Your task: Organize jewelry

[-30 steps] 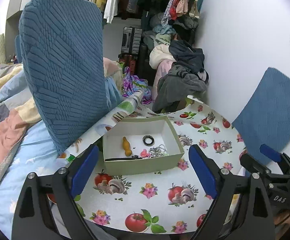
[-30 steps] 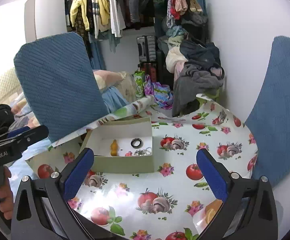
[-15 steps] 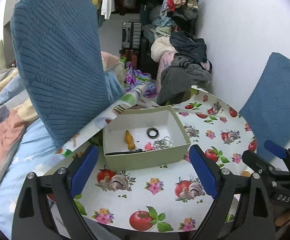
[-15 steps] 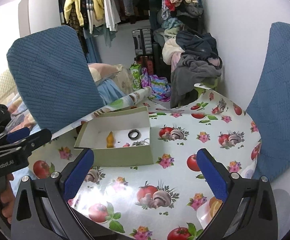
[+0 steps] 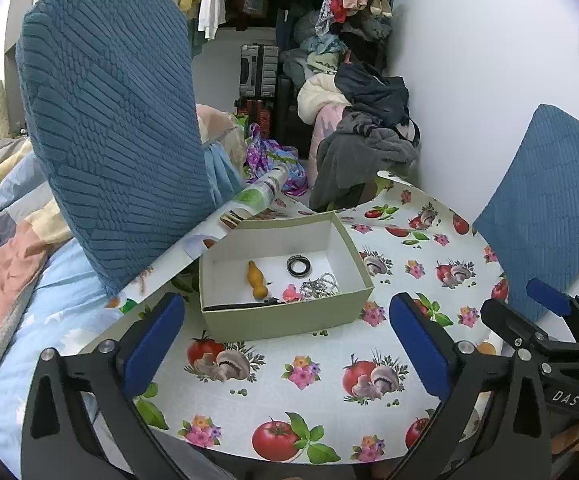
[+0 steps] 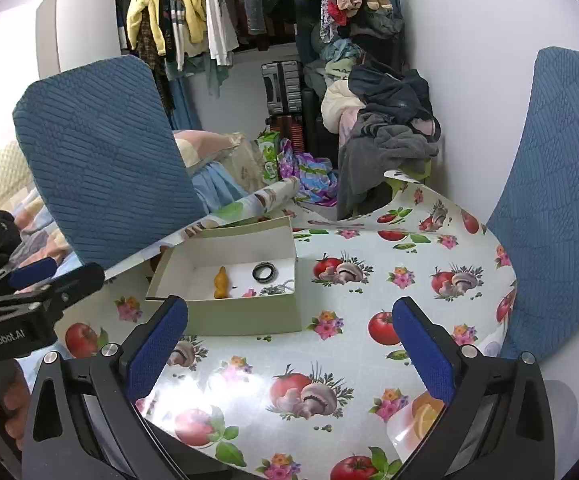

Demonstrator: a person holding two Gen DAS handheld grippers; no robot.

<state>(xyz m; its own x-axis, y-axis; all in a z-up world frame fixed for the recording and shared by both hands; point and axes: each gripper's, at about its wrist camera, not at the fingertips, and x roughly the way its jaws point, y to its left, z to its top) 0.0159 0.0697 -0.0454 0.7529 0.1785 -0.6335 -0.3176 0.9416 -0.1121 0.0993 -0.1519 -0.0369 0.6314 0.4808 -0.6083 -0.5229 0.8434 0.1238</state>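
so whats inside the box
The box holds an orange piece, a dark ring, a silver chain and a pink item. Its near wall hides the floor's front strip.

A round tabletop (image 5: 329,396) covered in glossy oilcloth printed with tomatoes, mushrooms and small flowers carries one thing: an open, pale green cardboard box (image 5: 285,320) toward its far left part. The box's white floor holds an orange piece, a dark ring, a pink bit and a silvery chain

A home bedroom: hanging clothes (image 6: 193,16), quilted bed (image 5: 5,232).
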